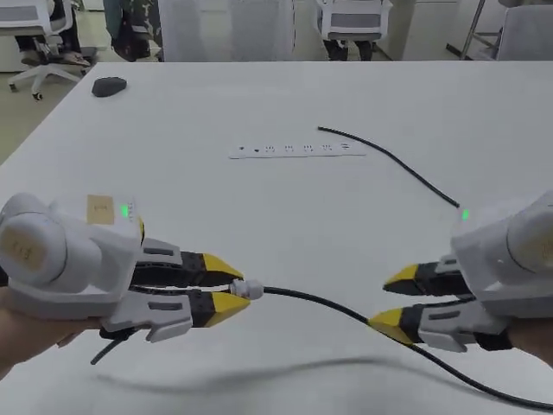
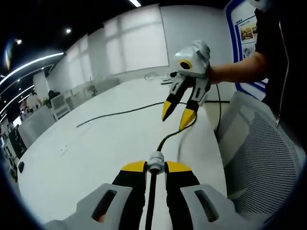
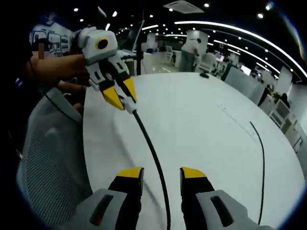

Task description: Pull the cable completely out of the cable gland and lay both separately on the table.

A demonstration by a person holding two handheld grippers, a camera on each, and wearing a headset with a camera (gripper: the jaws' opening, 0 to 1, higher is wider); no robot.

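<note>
Left gripper point(image 1: 238, 287) has its fingers point(image 2: 135, 168) pinched in narrow on the white cable gland point(image 1: 249, 289), which pokes out right at the tips. The black cable point(image 1: 320, 303) runs back between them and out the front. It's all held up off the bench point(image 1: 190, 112), on the person's side of the power strip point(image 1: 298, 150), well apart from it and toward its left end. My guess is the gland is clamped so it stays put while the cable gets dragged out of it. The right gripper point(image 1: 394, 301) is also on the near side of the strip, out past its right end, facing the left one. Its fingers point(image 3: 130, 176) are spread wide with the cable passing through the gap, touching neither as far as I can tell. So nothing's grabbed on that side yet; it looks lined up to close on the cable and pull away from the gland. The cable is fully threaded, so the actual pull isn't done. Other stuff: a second thin black cable point(image 1: 397, 164) starts just behind the strip's right end and wanders off right, a dark mouse point(image 1: 109, 86) sits far beyond the strip to the left, and there are office chairs point(image 1: 34, 35) past that. Nothing's in the way between the grippers, though the long tail trailing off nearer than the strip could drag.
</note>
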